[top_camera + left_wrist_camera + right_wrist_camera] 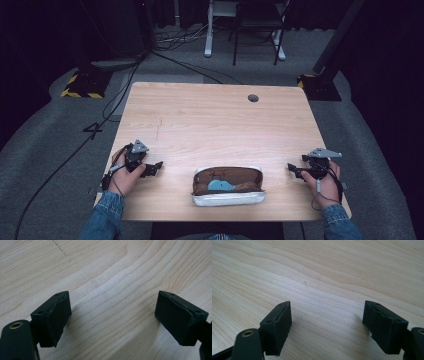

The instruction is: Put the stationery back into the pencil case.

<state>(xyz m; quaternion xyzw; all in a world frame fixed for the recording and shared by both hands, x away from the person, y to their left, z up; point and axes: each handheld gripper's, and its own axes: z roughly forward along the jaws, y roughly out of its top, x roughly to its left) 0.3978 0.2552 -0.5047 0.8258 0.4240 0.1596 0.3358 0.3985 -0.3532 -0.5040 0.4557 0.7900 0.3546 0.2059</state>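
**Two grippers spread wide on either side of an unzipped pouch**

An open pouch point(228, 186) lies on the wooden table point(210, 120), close to its near edge and roughly midway along it. Its outside is pale, its lining brown, and a blue object point(220, 185) sits inside it (what that object is cannot be told at this size).

The left gripper point(154, 168) is well to the left of the pouch, apart from it and pointing toward it, held in the person's left hand point(122, 176). Seen in the left gripper view, its jaws are spread wide, with bare wood grain between them.

The right gripper point(294, 170) is well to the right of the pouch, also pointing inward, held in the right hand point(327, 184). In the right gripper view its jaws likewise gape apart, grasping nothing.

A small round hole point(253, 98) lies far beyond the pouch, near the table's far edge.
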